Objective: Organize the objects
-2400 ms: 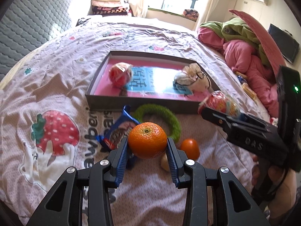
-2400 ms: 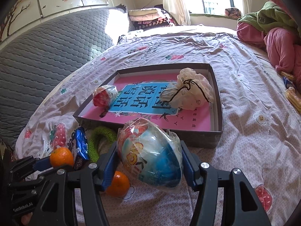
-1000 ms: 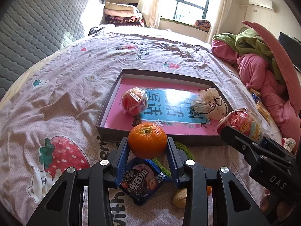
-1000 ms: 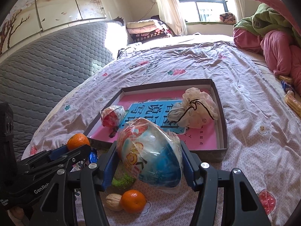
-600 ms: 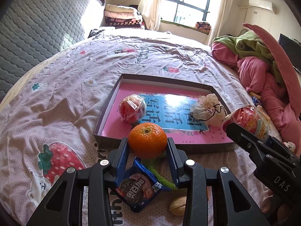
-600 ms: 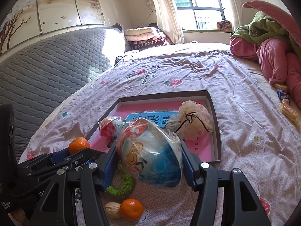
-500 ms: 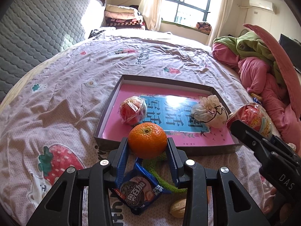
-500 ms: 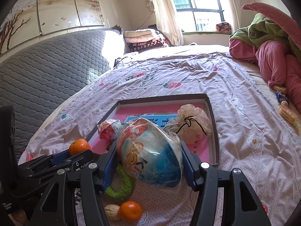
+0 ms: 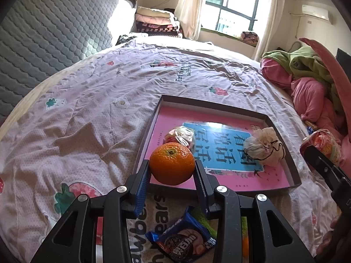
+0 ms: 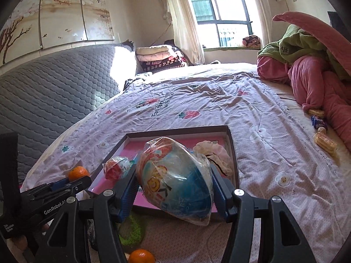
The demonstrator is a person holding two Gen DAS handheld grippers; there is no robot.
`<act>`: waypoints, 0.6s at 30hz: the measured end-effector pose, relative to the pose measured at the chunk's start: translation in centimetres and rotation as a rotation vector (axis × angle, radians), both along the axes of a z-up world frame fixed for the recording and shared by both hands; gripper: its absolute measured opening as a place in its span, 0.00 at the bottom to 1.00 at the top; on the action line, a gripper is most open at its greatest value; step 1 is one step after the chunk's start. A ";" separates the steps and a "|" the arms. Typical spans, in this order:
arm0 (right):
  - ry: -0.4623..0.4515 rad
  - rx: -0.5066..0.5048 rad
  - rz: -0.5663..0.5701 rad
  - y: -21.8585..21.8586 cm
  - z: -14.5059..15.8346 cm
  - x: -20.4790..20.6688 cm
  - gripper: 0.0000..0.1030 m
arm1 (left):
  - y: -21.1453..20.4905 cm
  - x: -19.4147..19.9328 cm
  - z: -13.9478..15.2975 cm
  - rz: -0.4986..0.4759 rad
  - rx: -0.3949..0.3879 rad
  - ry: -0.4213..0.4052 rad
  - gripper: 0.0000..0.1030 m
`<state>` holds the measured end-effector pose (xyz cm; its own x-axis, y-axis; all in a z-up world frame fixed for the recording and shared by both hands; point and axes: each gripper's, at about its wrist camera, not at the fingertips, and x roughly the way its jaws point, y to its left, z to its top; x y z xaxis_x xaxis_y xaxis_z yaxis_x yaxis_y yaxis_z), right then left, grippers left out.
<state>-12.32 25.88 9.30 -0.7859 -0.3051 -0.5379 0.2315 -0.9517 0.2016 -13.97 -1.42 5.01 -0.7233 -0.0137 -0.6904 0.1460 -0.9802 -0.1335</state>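
Our left gripper [image 9: 172,176] pinches the orange [image 9: 172,163] just short of the tray's [image 9: 219,189] near rim; our right gripper [image 10: 174,189] clamps the wrapped egg toy [image 10: 175,178], equally close, tray straight ahead.

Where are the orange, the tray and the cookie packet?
orange [image 9: 172,164], left wrist view, middle of its peel
tray [image 9: 221,104], left wrist view, far rim
cookie packet [image 9: 184,242], left wrist view, printed front

sunlit bedroom: window [image 10: 221,19], grey quilted headboard [image 10: 54,92], pink floral bedspread [image 9: 87,109].
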 end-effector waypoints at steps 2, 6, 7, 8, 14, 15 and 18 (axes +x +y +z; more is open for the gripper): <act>0.001 -0.002 -0.008 0.1 -0.1 -0.3 0.59 | -0.3 -0.4 -0.2 0.012 -0.006 -0.006 0.39; -0.006 -0.015 -0.024 0.5 -0.3 -1.2 0.59 | -0.4 -1.2 -0.8 0.015 -0.009 -0.023 0.39; -0.007 -0.017 -0.027 0.6 -0.4 -1.4 0.59 | -0.4 -1.5 -1.0 0.013 -0.010 -0.030 0.39; -0.009 -0.019 -0.030 0.7 -0.4 -1.6 0.59 | -0.4 -1.7 -1.2 0.014 -0.010 -0.034 0.39; -0.027 -0.027 -0.046 1.3 -1.2 -2.6 0.59 | 0.3 -2.7 -2.2 -0.007 -0.012 -0.063 0.39; -0.036 -0.027 -0.046 1.3 -1.4 -2.8 0.59 | 0.4 -2.9 -2.4 -0.011 -0.015 -0.069 0.39; -0.059 -0.017 -0.043 1.1 -2.1 -3.3 0.59 | 0.7 -3.2 -2.9 -0.020 -0.017 -0.085 0.39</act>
<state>-15.63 26.95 7.20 -0.7658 -0.2810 -0.5784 0.1776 -0.9569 0.2298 -17.16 -0.68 2.09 -0.6627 -0.0124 -0.7488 0.1366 -0.9851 -0.1045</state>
